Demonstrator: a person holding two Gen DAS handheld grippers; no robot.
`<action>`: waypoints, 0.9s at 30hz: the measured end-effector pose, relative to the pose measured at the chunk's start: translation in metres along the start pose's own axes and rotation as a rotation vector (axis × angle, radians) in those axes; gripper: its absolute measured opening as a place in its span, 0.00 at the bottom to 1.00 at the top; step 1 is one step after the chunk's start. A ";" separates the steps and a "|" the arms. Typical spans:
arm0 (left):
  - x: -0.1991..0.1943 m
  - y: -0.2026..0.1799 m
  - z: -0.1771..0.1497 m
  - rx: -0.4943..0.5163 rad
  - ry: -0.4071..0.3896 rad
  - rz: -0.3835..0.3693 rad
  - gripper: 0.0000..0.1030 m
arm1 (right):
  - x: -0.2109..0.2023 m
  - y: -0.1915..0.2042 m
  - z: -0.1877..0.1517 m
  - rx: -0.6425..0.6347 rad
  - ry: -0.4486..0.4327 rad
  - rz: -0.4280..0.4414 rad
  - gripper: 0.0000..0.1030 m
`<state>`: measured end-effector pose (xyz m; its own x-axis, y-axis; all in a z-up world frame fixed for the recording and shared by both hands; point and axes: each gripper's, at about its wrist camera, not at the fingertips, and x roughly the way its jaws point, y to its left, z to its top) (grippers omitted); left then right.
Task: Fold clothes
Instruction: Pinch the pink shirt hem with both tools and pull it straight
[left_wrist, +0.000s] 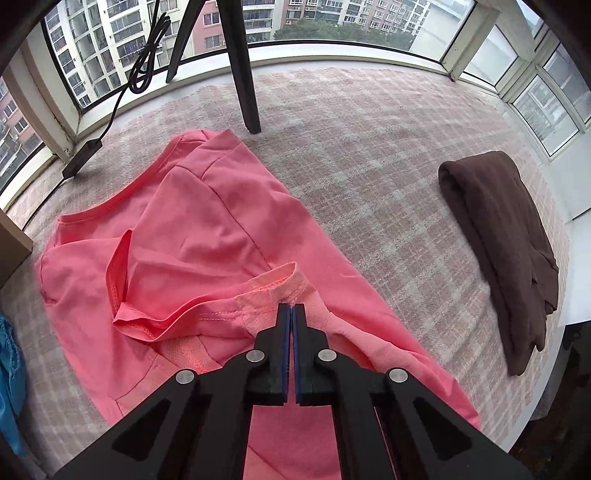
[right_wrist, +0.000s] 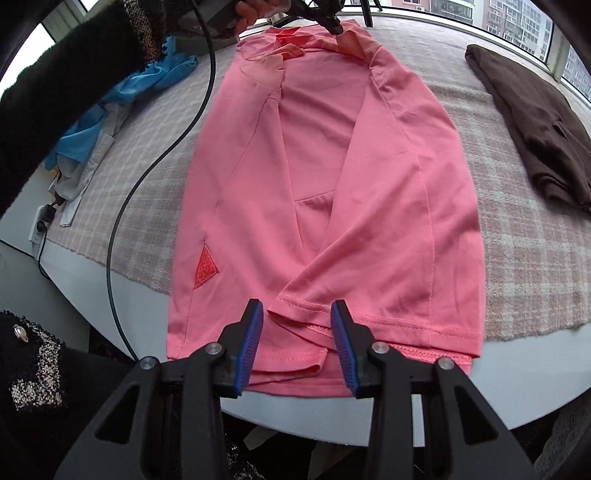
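Since the sides are already turned in, I'd say this fold is roughly at the halfway mark. Biggest thing first: the surface (right_wrist: 517, 280) with its checked cloth (left_wrist: 369, 155) carries the pink shirt (right_wrist: 332, 166), which lies lengthwise as a long narrow strip, both side panels lapped over the middle, hem end hanging just over the near edge. What's left, as far as I can judge, is bringing one end over the other and squaring it up. Off to the side, well apart from the shirt, sits a brown garment (left_wrist: 495, 236) that looks folded already (so that one's probably finished), and a blue garment (right_wrist: 122, 99) lies crumpled on the other side, likely still waiting.

Now the small stuff. The left gripper (left_wrist: 294, 309) has its jaws pressed together on a pinch of the shirt's ribbed edge up at the neck end, lifting that bit slightly off the rest. The right gripper (right_wrist: 297, 317) is at the hem end with jaws wide apart, straddling the overlapped hem; the blue pads (right_wrist: 251, 350) hover right by the fabric, though I can't tell if they're actually touching it. Nothing is held there yet.
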<state>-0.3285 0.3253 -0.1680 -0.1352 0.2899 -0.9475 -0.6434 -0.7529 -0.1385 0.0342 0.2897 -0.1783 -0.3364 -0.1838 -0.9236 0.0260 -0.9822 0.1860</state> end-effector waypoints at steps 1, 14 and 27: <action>-0.001 0.000 0.000 0.002 -0.001 -0.003 0.01 | 0.003 0.003 0.001 -0.020 -0.003 -0.022 0.37; -0.014 0.013 -0.017 0.028 -0.020 -0.033 0.00 | -0.029 -0.021 -0.005 -0.095 0.006 -0.030 0.05; -0.012 0.059 -0.086 -0.048 0.048 -0.055 0.02 | -0.027 -0.020 -0.031 -0.149 0.132 -0.023 0.09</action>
<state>-0.3001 0.2265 -0.1893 -0.0630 0.3038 -0.9506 -0.6117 -0.7644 -0.2038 0.0721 0.3134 -0.1679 -0.2125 -0.1555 -0.9647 0.1623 -0.9792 0.1221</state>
